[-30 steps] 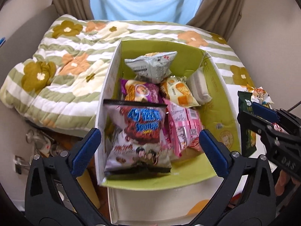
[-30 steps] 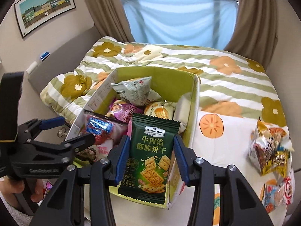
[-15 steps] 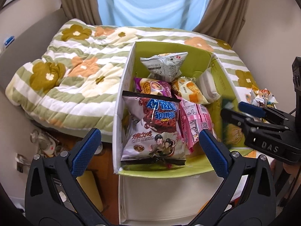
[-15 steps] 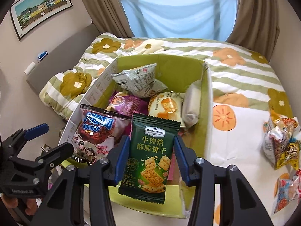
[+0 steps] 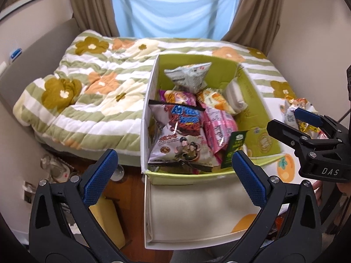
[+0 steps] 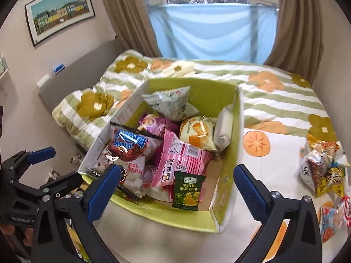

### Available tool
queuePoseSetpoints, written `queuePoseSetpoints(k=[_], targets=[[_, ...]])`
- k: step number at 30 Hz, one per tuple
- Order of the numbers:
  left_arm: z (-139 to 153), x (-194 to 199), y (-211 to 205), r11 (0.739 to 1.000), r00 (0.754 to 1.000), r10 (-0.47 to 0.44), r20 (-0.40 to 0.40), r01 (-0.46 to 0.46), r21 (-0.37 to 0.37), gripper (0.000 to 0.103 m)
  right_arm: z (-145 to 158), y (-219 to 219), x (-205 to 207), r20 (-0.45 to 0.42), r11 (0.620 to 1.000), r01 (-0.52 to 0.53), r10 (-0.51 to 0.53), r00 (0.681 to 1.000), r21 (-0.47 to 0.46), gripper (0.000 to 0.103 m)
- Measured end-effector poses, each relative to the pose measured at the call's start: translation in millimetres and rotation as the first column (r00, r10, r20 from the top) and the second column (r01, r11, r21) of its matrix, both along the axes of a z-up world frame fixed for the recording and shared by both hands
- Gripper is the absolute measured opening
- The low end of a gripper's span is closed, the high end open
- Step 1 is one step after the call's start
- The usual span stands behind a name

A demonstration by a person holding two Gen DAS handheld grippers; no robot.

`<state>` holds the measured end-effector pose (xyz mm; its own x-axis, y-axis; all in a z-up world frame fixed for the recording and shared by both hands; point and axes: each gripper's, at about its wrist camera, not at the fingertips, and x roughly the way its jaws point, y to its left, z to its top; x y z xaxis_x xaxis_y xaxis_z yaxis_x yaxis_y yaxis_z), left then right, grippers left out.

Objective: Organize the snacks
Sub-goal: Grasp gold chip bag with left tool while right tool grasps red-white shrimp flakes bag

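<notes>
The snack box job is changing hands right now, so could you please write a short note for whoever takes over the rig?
Left gripper: open, empty, in front of the green box.
Right gripper: open, empty, above the box's near edge.
Done: the green cracker packet stands inside the box at the front, beside the pink packet and the Sponge bag.
Left: the loose snacks on the bedsheet to the right of the box are not yet packed.
</notes>
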<state>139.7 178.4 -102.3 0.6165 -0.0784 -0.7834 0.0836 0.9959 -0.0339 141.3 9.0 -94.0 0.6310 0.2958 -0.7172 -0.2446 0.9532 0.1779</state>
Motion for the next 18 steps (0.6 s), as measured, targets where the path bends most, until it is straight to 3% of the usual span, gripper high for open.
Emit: queuePoseSetpoints(k=[8,18], targets=[[23.6,-12.5,-37.4,0.994,0.993,-0.105,0.056,0.105,-0.01,0.103,31.2,-42.2,-35.5,0.051,0.989,0.147,-0.145,0.988,-0.029,0.102],[38.8,6.3,-154.7,0.957,0.956,-0.283,0.08,0.287,-0.036,0.103,39.4,-154.2,-78.5,0.073,0.918,0.392,-0.388,0.919,-0.06,0.102]])
